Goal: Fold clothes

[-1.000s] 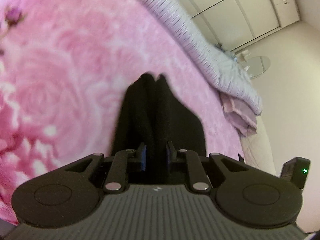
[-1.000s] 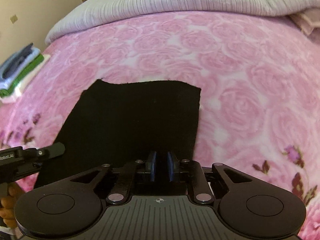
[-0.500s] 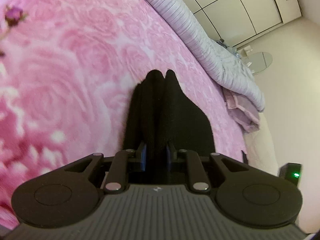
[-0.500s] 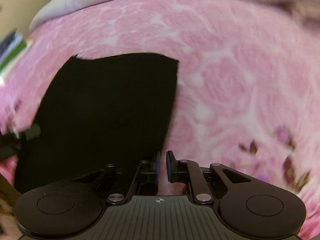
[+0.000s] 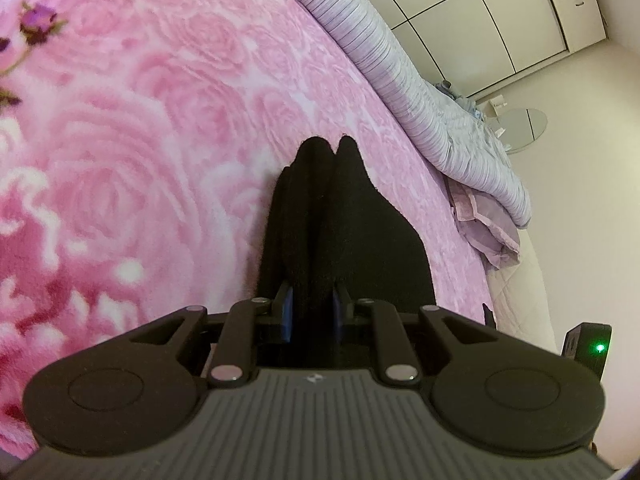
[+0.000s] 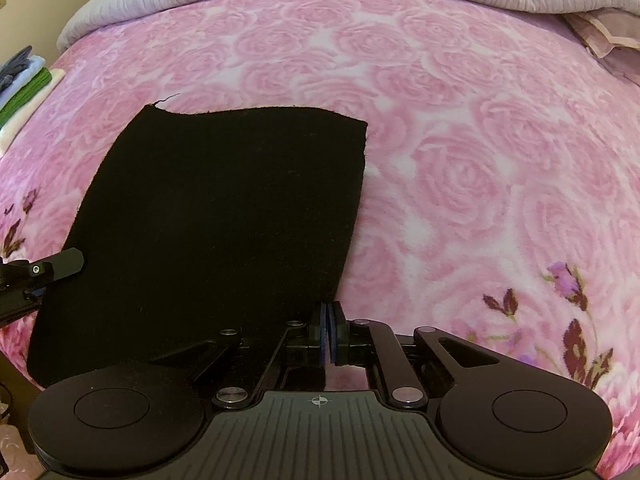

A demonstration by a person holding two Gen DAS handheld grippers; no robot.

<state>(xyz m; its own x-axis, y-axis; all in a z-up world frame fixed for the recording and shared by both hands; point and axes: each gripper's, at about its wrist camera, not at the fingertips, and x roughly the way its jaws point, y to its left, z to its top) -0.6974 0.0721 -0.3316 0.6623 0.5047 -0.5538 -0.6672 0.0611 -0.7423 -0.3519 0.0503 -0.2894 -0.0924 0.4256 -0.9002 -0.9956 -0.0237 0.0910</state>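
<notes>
Left wrist view: left gripper pinches bunched black garment, fuzzy knit. Right gripper pressed nearly together beside the cloth's corner, over plush rose-patterned blanket.

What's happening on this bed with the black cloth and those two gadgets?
A person is folding clothes with a handheld gripper in each hand. The black garment lies mostly flat on the pink rose blanket. The left gripper is clamped on a bunched edge of it. The right gripper sits at the garment's near right corner with its jaws nearly closed, though whether it holds fabric is unclear. A stack of folded clothes waits at the bed's far left edge.
</notes>
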